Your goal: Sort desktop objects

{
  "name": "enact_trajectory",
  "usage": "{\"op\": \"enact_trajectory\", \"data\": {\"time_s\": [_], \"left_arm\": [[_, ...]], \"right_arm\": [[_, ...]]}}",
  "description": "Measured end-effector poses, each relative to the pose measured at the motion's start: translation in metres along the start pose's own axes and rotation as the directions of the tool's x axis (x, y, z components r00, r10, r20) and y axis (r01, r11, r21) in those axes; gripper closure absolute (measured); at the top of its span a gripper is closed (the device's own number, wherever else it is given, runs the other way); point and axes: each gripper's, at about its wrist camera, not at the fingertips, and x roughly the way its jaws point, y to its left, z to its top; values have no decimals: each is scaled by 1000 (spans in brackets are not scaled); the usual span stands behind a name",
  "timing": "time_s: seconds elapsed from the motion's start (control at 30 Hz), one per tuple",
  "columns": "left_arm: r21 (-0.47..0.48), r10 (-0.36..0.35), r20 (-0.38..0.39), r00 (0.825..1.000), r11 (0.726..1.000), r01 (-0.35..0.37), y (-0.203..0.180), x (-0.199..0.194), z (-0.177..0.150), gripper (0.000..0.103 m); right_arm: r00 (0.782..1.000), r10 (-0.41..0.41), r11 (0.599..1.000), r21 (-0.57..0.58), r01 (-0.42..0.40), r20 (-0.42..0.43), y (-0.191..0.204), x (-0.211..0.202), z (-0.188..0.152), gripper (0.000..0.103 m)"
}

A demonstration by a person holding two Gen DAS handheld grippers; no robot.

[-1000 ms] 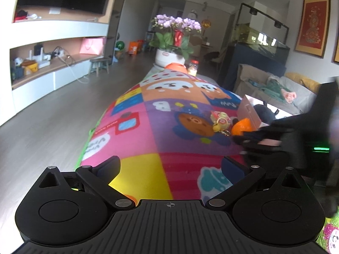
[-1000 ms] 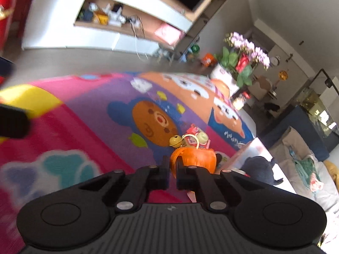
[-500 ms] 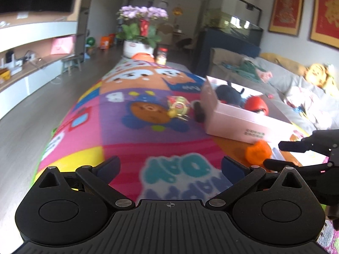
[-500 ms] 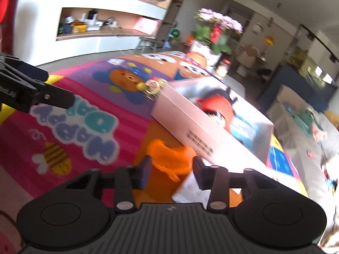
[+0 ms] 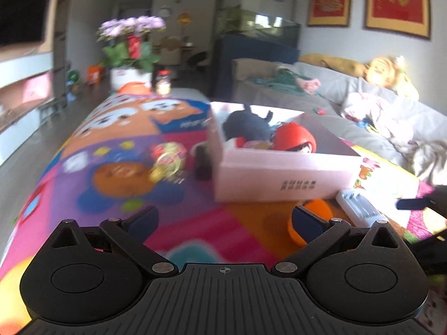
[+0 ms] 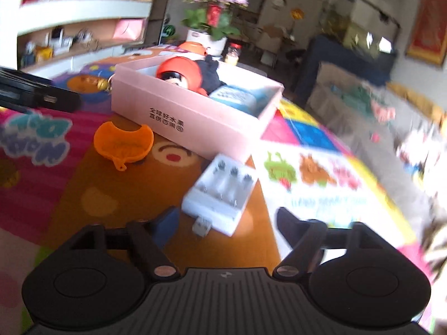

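On the left of the soft, brightly printed cartoon play mat (image 5: 117, 173), a small glossy keychain toy (image 5: 167, 159) with a gold bell lies blurred just left of a dark stubby object (image 5: 201, 164) that sits close by the box wall. The left gripper (image 5: 223, 220) hovers low over the mat with its blue-padded fingers spread wide and nothing between them.

To the right stands the pink cardboard box (image 6: 195, 120), rectangular and open-topped, with dark printed characters on its near wall. Inside it lie a round red-hooded doll head (image 6: 178, 74), a dark plush toy (image 5: 247, 127) and a pale blue flat pack (image 6: 237, 97).

Just near of the box, the orange plastic scoop (image 6: 123, 143), shallow and round with a small tab handle, rests on the mat; in the left wrist view it is partly hidden behind that gripper's right finger. Right of it lies a white hard-plastic battery charger (image 6: 220, 195) with ribbed slots, one end close to the box.

The right gripper (image 6: 226, 220) is open and empty, its fingers wide apart with the charger's near end between them; the scoop lies apart to its far left. Half a second ago the scoop sat right between these fingers; now the gripper has shifted right to the charger and spread wider.
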Motion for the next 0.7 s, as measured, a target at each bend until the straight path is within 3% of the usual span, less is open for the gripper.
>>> {"op": "enact_trajectory", "data": {"time_s": [0.03, 0.17, 0.37, 0.47, 0.53, 0.7], "left_arm": [[15, -4, 5, 1000, 1000, 4, -2, 10, 5, 0], [1, -28, -18, 999, 1000, 28, -4, 47, 19, 0], [-64, -134, -60, 989, 989, 130, -12, 72, 25, 0], [-47, -88, -59, 994, 995, 86, -23, 76, 23, 0], [-58, -95, -61, 994, 994, 91, -26, 77, 23, 0], [-42, -255, -95, 962, 967, 252, -40, 65, 19, 0]], "right_arm": [[1000, 23, 999, 34, -23, 0, -6, -3, -3, 9], [996, 85, 988, 129, -86, 14, -24, -9, -14, 0], [987, 162, 961, 228, -156, -8, -38, 2, -14, 0], [982, 188, 949, 259, -177, -20, -38, 11, -11, 0], [982, 189, 949, 261, -178, -18, -37, 11, -11, 0], [985, 167, 962, 225, -153, -47, -30, 15, -9, 0]]}}
